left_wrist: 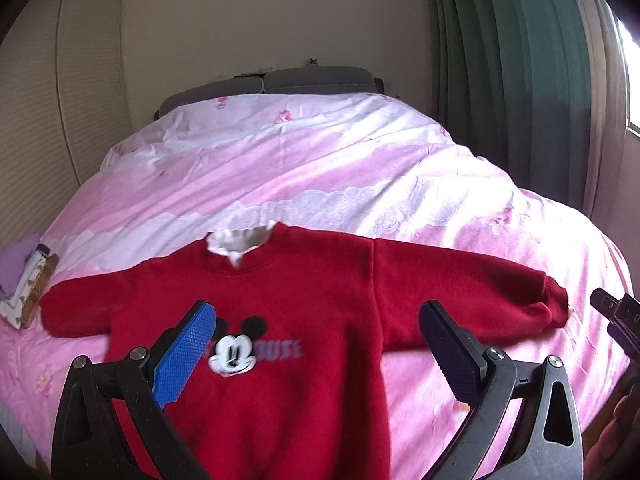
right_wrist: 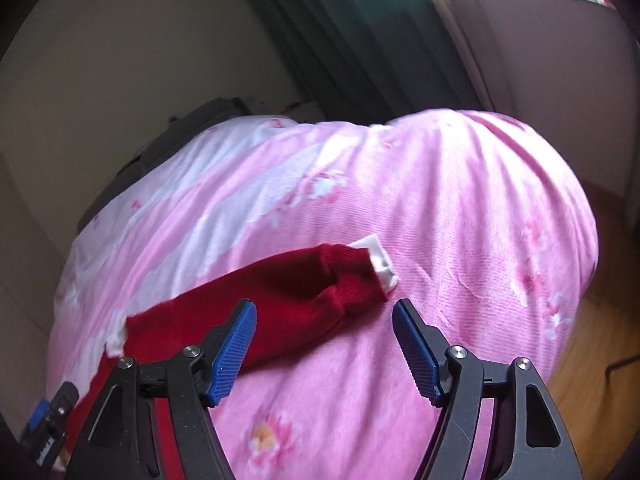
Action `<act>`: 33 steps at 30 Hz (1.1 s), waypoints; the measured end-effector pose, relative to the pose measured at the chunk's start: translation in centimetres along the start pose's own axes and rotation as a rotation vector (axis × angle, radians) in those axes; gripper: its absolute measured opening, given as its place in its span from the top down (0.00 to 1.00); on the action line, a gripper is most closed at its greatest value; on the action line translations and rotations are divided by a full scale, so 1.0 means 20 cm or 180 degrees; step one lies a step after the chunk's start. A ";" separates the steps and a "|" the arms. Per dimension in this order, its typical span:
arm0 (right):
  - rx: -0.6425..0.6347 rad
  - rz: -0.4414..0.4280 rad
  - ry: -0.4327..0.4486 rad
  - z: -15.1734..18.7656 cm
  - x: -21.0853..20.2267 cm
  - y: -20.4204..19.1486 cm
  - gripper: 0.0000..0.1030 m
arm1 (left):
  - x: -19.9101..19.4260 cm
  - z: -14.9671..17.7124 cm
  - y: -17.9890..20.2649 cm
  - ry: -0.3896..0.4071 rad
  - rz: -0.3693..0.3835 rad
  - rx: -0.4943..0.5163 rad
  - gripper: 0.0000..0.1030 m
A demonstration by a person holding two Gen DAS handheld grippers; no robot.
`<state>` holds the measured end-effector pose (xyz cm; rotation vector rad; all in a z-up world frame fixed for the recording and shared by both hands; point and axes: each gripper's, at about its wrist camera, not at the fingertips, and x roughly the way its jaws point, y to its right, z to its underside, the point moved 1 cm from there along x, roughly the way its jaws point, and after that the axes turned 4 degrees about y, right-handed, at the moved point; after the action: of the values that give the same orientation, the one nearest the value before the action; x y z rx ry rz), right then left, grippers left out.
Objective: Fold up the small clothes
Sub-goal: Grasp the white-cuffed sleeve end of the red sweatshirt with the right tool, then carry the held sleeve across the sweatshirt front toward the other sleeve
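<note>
A small red sweatshirt [left_wrist: 304, 304] with a cartoon mouse print and a white collar lies flat, face up, on the pink bed cover, both sleeves spread out. My left gripper [left_wrist: 318, 316] hovers open over its chest, nothing between the blue pads. In the right wrist view the red sleeve [right_wrist: 280, 292] with a white cuff [right_wrist: 380, 260] stretches toward the right. My right gripper [right_wrist: 324, 312] is open just above the sleeve's cuff end, its pads apart from the cloth. The other gripper shows at each view's edge.
The pink and white bed cover [left_wrist: 320, 168] fills both views. A small patterned box with purple cloth [left_wrist: 28, 284] sits at the bed's left edge. Green curtains [left_wrist: 520, 60] and a window stand to the right. Wooden floor [right_wrist: 600, 320] lies beyond the bed's right side.
</note>
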<state>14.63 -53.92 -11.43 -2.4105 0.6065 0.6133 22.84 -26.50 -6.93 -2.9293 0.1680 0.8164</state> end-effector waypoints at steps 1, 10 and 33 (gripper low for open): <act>0.0053 0.0021 -0.0002 0.00 0.04 0.01 0.31 | 0.05 -0.01 0.03 -0.0009 -0.0008 0.0009 0.00; 0.0506 0.0103 -0.0169 0.04 0.35 0.13 0.36 | 0.34 -0.01 0.17 -0.0175 -0.0019 -0.0039 0.00; 0.0730 -0.0283 -0.0002 -0.01 0.41 0.18 0.87 | 0.30 -0.03 0.09 -0.0129 -0.0098 -0.0067 0.00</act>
<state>19.17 -59.04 -17.15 -2.2091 0.5351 0.4796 27.95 -28.80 -9.66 -2.9246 0.1116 0.8777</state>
